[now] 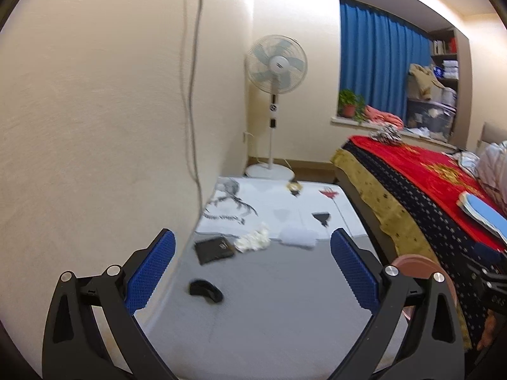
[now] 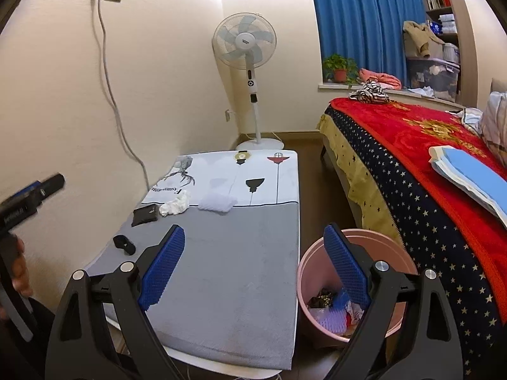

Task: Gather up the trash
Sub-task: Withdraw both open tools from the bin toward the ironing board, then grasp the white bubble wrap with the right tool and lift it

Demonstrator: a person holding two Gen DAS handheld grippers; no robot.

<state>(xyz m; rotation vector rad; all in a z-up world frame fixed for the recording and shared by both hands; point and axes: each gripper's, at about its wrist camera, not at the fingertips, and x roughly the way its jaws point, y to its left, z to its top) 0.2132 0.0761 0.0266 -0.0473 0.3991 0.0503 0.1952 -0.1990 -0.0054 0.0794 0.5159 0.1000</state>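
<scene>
A crumpled white tissue (image 1: 253,240) (image 2: 175,205) and a pale fluffy wad (image 1: 299,236) (image 2: 218,202) lie on the low grey table (image 2: 240,285) near its far half. A pink bin (image 2: 389,247) with trash inside stands right of the table; its rim shows in the left wrist view (image 1: 415,264). My left gripper (image 1: 252,269) is open and empty, above the table's near part. My right gripper (image 2: 253,272) is open and empty, above the table's right edge and the bin. The left gripper also shows at the left edge of the right wrist view (image 2: 50,183).
A black wallet (image 1: 214,248) (image 2: 144,213) and a black mouse-like object (image 1: 206,289) (image 2: 124,243) lie at the table's left. A bed with a red blanket (image 2: 427,145) stands right. A standing fan (image 2: 245,47) is in the corner. A cable (image 2: 107,72) hangs down the wall.
</scene>
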